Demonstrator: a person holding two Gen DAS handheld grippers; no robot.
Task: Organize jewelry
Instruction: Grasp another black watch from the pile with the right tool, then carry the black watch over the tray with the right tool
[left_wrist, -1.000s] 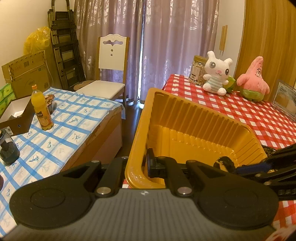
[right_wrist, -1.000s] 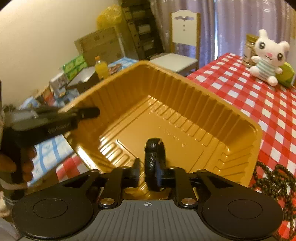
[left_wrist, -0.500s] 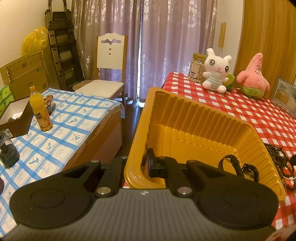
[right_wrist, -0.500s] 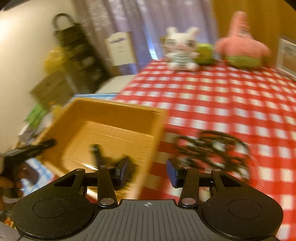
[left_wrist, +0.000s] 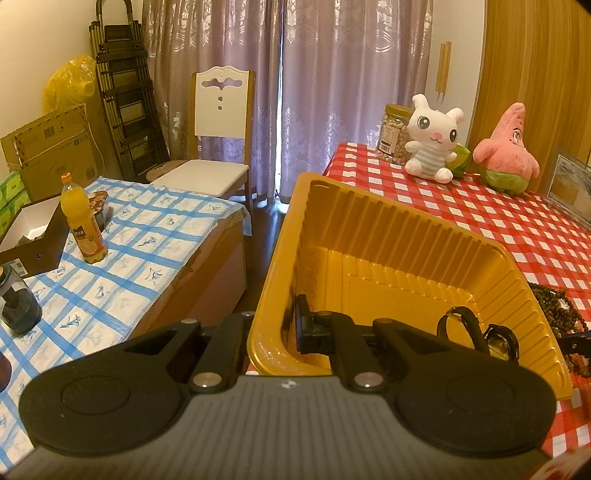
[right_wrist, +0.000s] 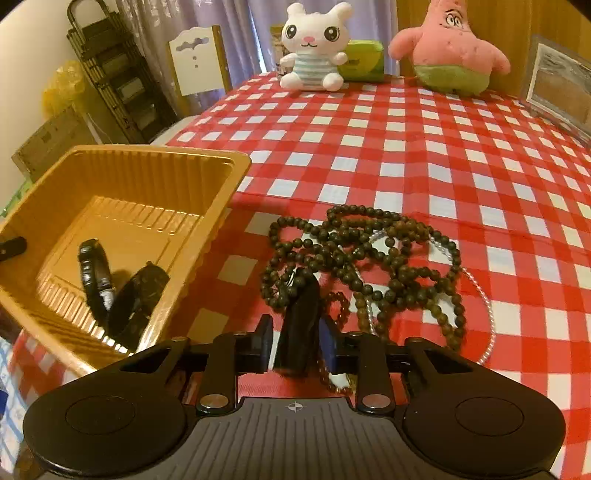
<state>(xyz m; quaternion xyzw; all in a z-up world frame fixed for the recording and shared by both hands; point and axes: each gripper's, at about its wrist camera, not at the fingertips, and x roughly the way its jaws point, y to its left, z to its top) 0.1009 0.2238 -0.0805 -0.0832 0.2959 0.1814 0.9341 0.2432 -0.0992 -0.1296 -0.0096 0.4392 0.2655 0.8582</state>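
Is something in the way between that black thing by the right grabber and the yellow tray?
Only bare tablecloth lies between the black piece and the tray, whose near wall it must clear. The right gripper has just been closing around the piece; brown beads touch it.

Both views are lit warmly and rather dimly, with an amber cast over everything. Pale daylight is admitted through the gap in the curtains, behind the yellow tray. Soft glare is seen on the tray's glossy ribbed floor, and a shadow is cast from its far corner onto the checked tablecloth. Straight lines are bowed near the frame edges, and the corners are vignetted black. Things far behind the tray are rendered slightly soft.
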